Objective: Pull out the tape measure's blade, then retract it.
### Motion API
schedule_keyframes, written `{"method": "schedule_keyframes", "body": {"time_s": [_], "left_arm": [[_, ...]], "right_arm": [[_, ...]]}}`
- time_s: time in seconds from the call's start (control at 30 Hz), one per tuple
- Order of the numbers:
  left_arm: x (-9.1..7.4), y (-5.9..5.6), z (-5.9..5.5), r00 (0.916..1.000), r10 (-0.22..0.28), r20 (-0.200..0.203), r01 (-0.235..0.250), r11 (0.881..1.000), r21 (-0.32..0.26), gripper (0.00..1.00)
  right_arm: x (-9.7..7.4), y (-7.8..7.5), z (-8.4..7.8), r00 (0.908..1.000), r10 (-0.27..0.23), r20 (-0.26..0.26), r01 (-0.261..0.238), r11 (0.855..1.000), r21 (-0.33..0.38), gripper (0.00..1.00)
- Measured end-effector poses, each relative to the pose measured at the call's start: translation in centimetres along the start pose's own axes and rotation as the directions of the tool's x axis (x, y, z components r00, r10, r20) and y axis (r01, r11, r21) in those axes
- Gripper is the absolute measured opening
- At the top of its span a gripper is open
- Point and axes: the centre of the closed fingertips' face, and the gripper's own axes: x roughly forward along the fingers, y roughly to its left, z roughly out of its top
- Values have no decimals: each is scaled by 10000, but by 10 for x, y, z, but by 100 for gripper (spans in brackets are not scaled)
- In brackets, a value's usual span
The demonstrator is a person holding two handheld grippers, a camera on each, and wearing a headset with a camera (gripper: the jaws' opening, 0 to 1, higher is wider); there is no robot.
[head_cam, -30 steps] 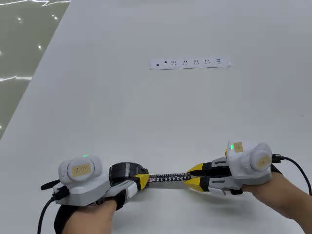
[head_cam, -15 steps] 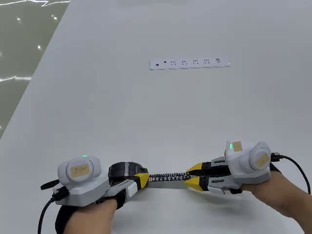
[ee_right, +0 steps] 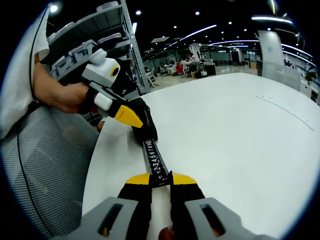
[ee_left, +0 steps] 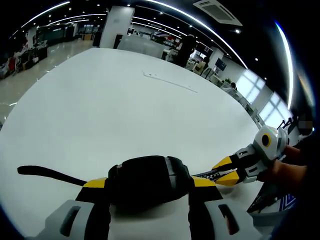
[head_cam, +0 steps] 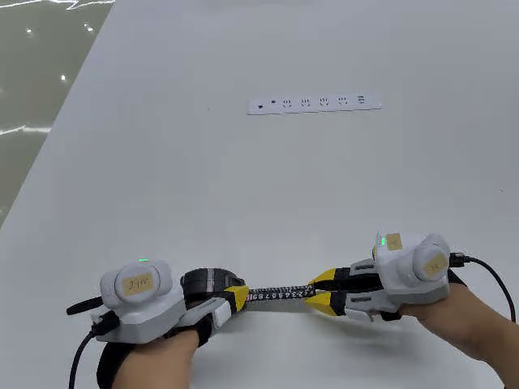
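tape measure: low on the bench (head_cam: 243, 178), near its front edge, strung between the two grippers.
case (head_cam: 207, 284): black, round, seems to sit on the bench surface.
left gripper (head_cam: 227, 301): fingers (ee_left: 200, 182) closed on the case, one yellow tip on each side. It works as the anchor, so the case can't slide under the pull.
right gripper (head_cam: 320, 292): fingers (ee_right: 137, 180) pinched on the blade (head_cam: 280, 294) near its free end. The scale digits run out from between the tips toward the case.
blade: a short stretch is out, straight and roughly level, spanning the gap between the grippers. No sag visible.
geometry: grippers face each other tip to tip on one line. Load goes along the blade rather than across it, so there's less chance of a kink.
step (my read): mid-pull or near the turnaround; can't tell direction from this moment.
next: retraction wants the right gripper to feed the blade back under control; a plain release would probably snap it in.
risk: the thin blade could slip from the pinch, and the case could twist in the left grip.
power strip (head_cam: 315, 104): far up the bench, well apart, not involved.
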Motion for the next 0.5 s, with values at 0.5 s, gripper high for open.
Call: {"method": "schedule_keyframes", "body": {"time_s": [0.5], "left_arm": [[1, 0, -1, 9995, 181, -256, -170, 9989, 426, 57]], "right_arm": [[1, 1, -3, 9998, -2, -180, -1, 9998, -177, 11]]}}
